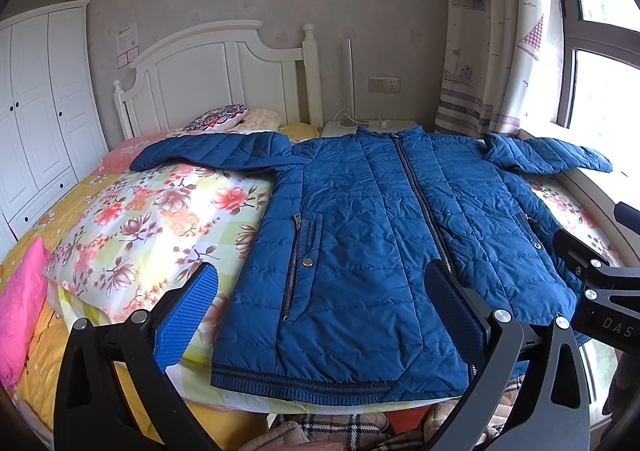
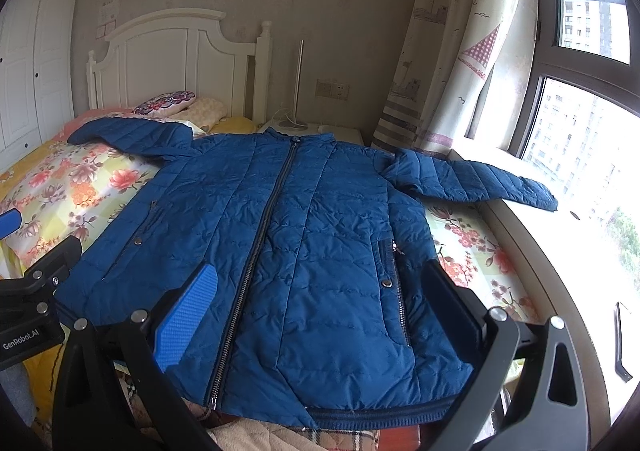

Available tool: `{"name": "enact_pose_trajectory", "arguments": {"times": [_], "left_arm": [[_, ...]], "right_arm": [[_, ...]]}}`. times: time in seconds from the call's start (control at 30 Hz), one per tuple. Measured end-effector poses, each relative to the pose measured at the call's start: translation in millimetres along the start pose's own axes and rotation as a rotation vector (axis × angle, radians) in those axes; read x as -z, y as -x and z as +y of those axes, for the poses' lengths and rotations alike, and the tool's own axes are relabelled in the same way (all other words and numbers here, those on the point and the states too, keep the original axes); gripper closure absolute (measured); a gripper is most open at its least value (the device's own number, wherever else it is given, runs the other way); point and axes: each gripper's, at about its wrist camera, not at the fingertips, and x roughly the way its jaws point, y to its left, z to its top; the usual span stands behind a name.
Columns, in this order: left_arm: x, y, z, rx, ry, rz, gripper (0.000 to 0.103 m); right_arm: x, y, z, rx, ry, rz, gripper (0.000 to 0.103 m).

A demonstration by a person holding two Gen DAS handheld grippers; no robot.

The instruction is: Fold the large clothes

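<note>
Your left gripper [image 1: 320,303] has its jaws spread wide, holding nothing; your right gripper [image 2: 320,303] likewise. The blue quilted zip-front jacket [image 1: 380,227] lies flat, front up, sleeves out, on the floral-sheeted bed [image 1: 160,211], directly ahead of both sets of jaws, its ribbed hem nearest them.

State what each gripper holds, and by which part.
Nothing. The left gripper and right gripper are both open above the blue jacket, which lies flat and zipped on the bed.
</note>
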Motion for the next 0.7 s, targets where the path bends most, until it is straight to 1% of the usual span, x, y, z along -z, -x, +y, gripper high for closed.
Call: {"name": "enact_pose_trajectory", "arguments": {"times": [0.1, 0.17, 0.23, 0.27, 0.33, 0.37, 0.43, 0.47, 0.53, 0.57, 0.63, 0.7], "left_arm": [[-6.2, -12.2, -4.3, 0.002, -0.015, 0.009, 0.004], [-15.1, -29.7, -7.0, 0.015, -0.02, 0.028, 0.004], [-25.6, -54.7, -12.7, 0.025, -0.036, 0.045, 0.004], [-33.7, -74.3, -18.6, 0.031, -0.058, 0.059, 0.004], [-47.5, -109.2, -28.8, 0.036, -0.1, 0.1, 0.004], [-56.4, -134.6, -36.6, 0.051, -0.126, 0.138, 0.004], [-70.2, -176.5, -48.4, 0.077, -0.165, 0.206, 0.004], [-77.3, -202.1, -53.4, 0.076, -0.18, 0.237, 0.004], [-88.0, -240.4, -57.4, 0.055, -0.181, 0.27, 0.004], [-94.2, -263.2, -57.5, 0.044, -0.159, 0.283, 0.004], [-102.8, -299.2, -53.8, 0.053, -0.099, 0.294, 0.004], [-104.8, -325.3, -48.2, 0.065, -0.047, 0.32, 0.004]], "right_arm": [[0.0, -13.2, -4.1, -0.008, -0.007, 0.002, 0.002], [-0.6, -29.4, -10.4, -0.042, -0.019, 0.01, 0.002], [-4.4, -50.2, -21.1, -0.056, -0.035, 0.037, 0.002], [-7.4, -61.2, -26.6, -0.053, -0.041, 0.052, 0.002], [-16.6, -91.5, -47.2, -0.01, -0.067, 0.094, 0.003], [-22.8, -110.5, -64.3, 0.023, -0.096, 0.117, 0.003], [-33.1, -141.9, -97.0, 0.055, -0.162, 0.139, 0.003], [-39.1, -160.5, -117.7, 0.073, -0.206, 0.15, 0.003], [-46.4, -193.0, -156.4, 0.091, -0.305, 0.172, 0.004], [-51.0, -214.1, -184.2, 0.105, -0.38, 0.176, 0.005], [-56.4, -245.2, -224.3, 0.15, -0.471, 0.177, 0.005], [-58.8, -278.1, -263.9, 0.176, -0.573, 0.201, 0.007]]}}
